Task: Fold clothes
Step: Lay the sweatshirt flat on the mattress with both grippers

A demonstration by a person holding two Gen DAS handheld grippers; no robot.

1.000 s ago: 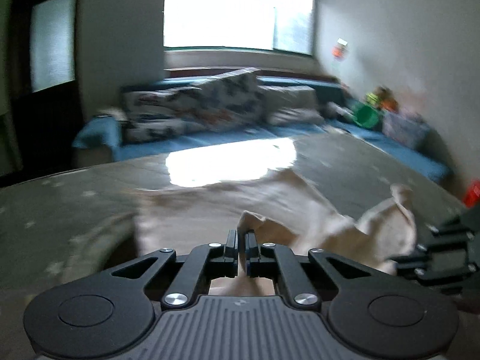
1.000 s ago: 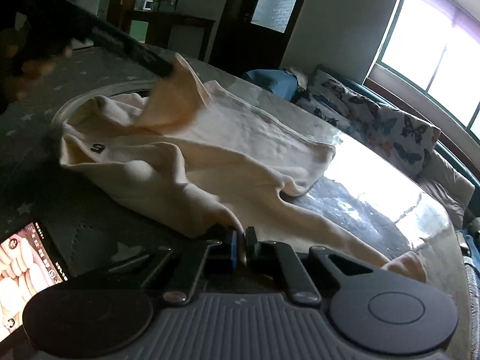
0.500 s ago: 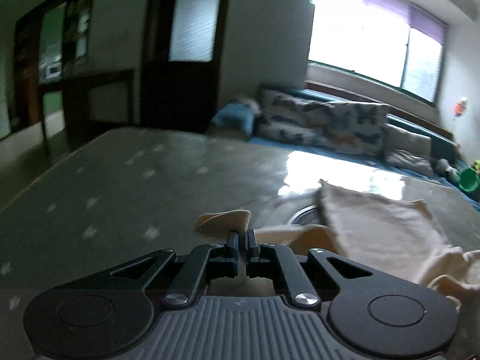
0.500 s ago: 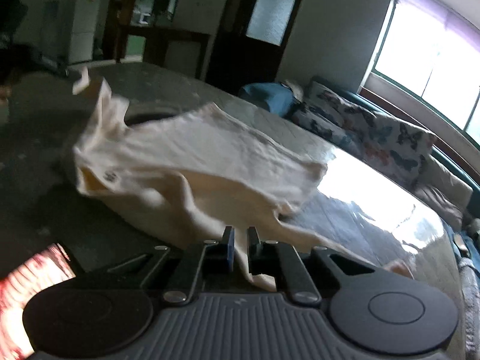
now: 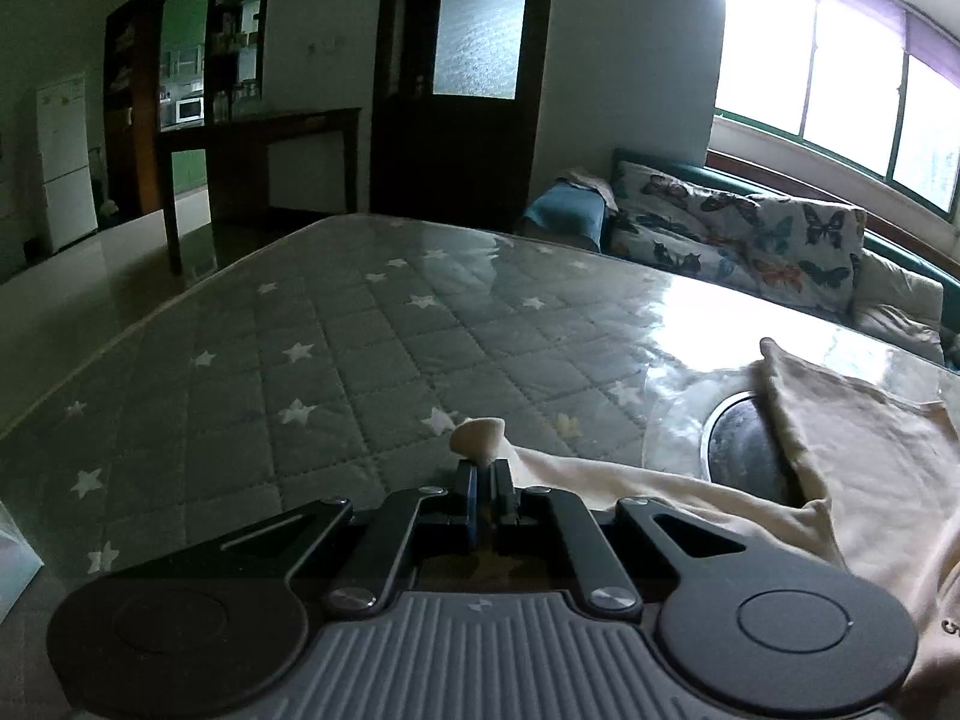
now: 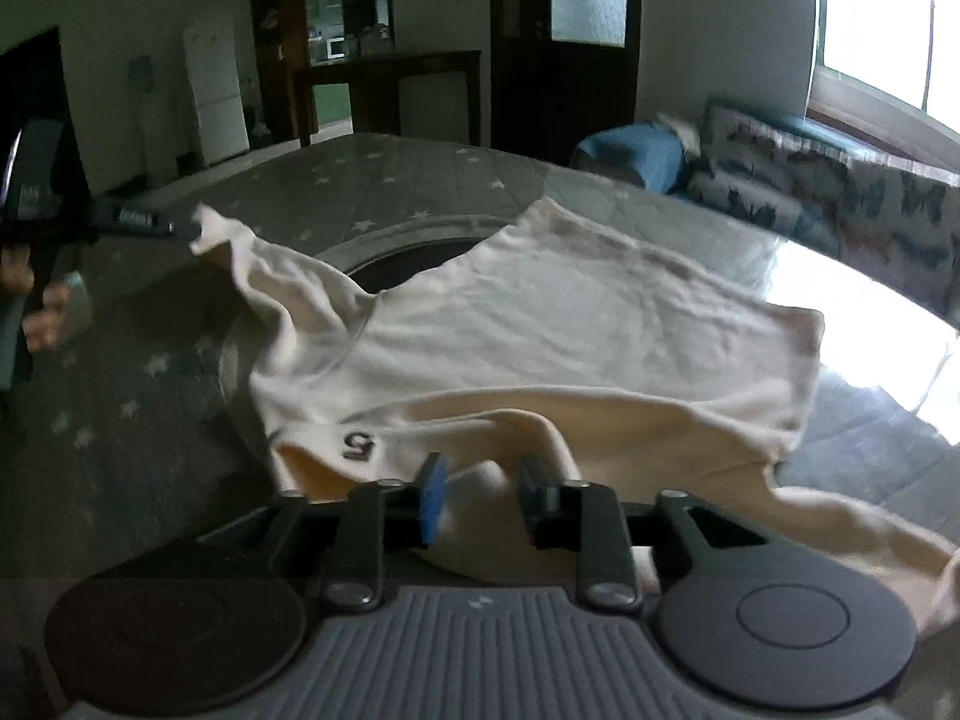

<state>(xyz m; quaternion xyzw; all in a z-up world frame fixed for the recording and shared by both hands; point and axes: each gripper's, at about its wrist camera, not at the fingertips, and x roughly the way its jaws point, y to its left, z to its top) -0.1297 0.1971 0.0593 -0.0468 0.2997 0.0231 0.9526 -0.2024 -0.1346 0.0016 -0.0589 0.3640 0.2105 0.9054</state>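
A cream long-sleeved top (image 6: 540, 324) with a dark "5" mark (image 6: 359, 445) lies spread on the table, partly over a round dark inset. In the left wrist view my left gripper (image 5: 483, 471) is shut on the end of one sleeve, and a small tuft of cloth (image 5: 477, 438) pokes out past the fingertips. The right wrist view shows that same gripper (image 6: 180, 231) at the far left, holding the sleeve stretched out. My right gripper (image 6: 483, 480) is low over the top's near edge. Its jaws are opening, with a fold of cloth lying loose between the pads.
The table (image 5: 300, 360) has a grey quilted cover with white stars under a glossy sheet, and a round dark inset (image 5: 738, 444). A sofa with butterfly cushions (image 5: 750, 240) runs behind it below the windows. A hand (image 6: 36, 312) shows at the far left.
My left gripper swung left across the table, drawing the sleeve out with it. The right gripper's jaws went from shut on the cloth to parted, and the cloth slid free.
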